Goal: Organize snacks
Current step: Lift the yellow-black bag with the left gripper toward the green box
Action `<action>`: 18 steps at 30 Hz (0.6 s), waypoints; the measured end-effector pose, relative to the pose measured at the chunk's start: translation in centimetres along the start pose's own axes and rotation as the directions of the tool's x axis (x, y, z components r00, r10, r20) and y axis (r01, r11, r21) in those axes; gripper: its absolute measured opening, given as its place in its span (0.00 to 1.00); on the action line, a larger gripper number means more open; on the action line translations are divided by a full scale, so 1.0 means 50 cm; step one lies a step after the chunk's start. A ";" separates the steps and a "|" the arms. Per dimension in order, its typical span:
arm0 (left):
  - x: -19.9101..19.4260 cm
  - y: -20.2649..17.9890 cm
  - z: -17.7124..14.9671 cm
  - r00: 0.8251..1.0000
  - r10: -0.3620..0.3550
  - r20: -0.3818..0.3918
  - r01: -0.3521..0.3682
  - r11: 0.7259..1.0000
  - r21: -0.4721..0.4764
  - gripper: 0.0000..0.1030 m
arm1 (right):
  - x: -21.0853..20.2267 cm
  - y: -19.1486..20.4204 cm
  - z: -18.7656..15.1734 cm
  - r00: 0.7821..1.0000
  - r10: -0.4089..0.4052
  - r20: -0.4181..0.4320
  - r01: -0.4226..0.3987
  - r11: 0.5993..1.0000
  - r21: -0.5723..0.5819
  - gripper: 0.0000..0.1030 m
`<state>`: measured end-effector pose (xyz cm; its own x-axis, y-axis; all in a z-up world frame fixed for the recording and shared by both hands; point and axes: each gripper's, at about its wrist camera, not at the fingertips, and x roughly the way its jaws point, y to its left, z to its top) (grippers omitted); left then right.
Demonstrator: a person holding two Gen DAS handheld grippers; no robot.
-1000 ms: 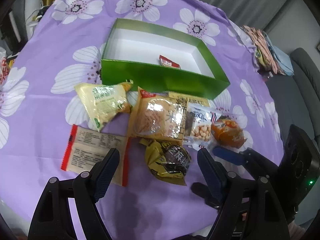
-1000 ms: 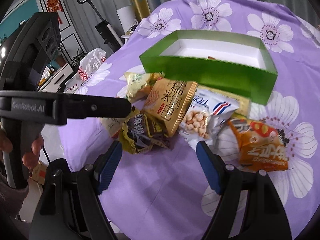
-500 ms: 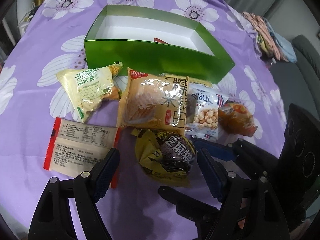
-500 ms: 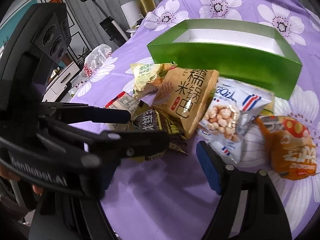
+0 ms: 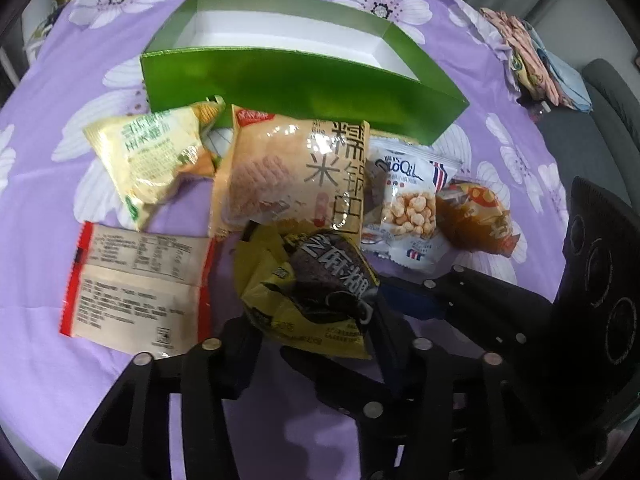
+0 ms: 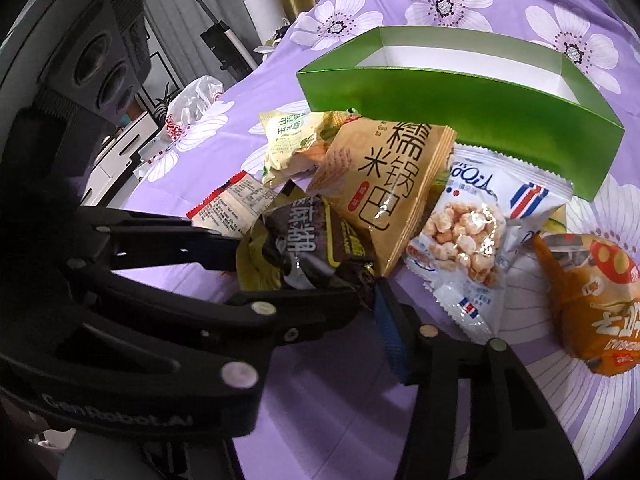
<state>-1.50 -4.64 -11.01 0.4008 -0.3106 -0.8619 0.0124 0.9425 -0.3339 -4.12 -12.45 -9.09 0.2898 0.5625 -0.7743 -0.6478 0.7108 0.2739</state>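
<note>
Both hand-held tools are matte black plastic: the left gripper (image 6: 304, 268) shows silver screw heads, blue finger pads and embossed lettering, like the right gripper (image 5: 404, 300) with its round-lensed housing.

I read large dark characters "糯米锅巴" on the tan snack bag (image 5: 292, 176). The white-and-blue peanut packet (image 6: 480, 220) carries script lettering, possibly "QiaoQiL"; glare obscures it. The black-and-yellow packet (image 5: 320, 284) shows "芝麻糊". The left gripper (image 6: 296, 264) body bears embossed "GenRobot.AI". The fine print on the red-edged packet (image 5: 140, 284) is unreadable.
</note>
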 end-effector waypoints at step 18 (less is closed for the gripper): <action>-0.061 -0.041 -0.004 0.995 0.038 0.091 -0.044 0.997 0.065 0.46 | -0.054 0.020 0.006 0.995 0.017 0.096 -0.014 0.999 -0.033 0.45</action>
<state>-2.91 -5.65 -7.78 0.4824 -0.2625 -0.8357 0.0546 0.9612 -0.2704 -5.34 -13.14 -6.55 0.3453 0.6124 -0.7111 -0.6746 0.6887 0.2656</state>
